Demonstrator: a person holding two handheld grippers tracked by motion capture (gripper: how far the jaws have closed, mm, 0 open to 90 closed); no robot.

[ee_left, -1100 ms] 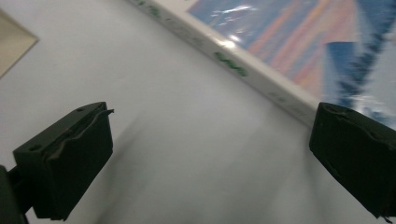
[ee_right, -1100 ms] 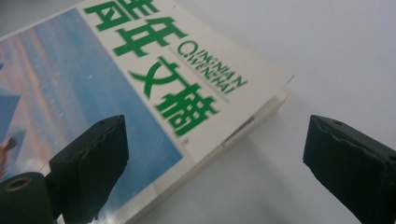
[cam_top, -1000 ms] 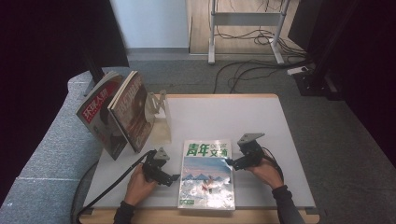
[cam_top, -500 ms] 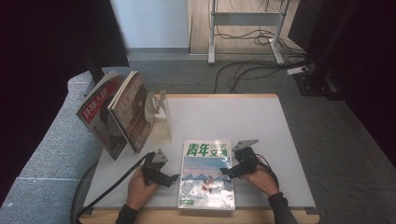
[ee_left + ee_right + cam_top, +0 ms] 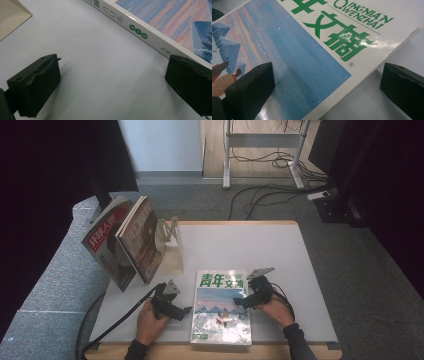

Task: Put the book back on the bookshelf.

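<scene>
A magazine with green title characters and a blue snowy cover lies flat near the table's front edge. My left gripper rests low beside the magazine's left side, open. In the left gripper view its jaws straddle bare table, and the magazine's white spine runs just past the right jaw. My right gripper is at the magazine's right edge, open, its jaws having just been opening. In the right gripper view one jaw hangs over the cover and the other over the table, with the page edge between them.
Two magazines lean upright against a pale bookend at the table's left. The white table has bare room behind the flat magazine. Cables and a metal frame are on the floor beyond.
The right hand has shifted slightly left, closer to the magazine's right edge. The left hand and the magazine have stayed where they were.
</scene>
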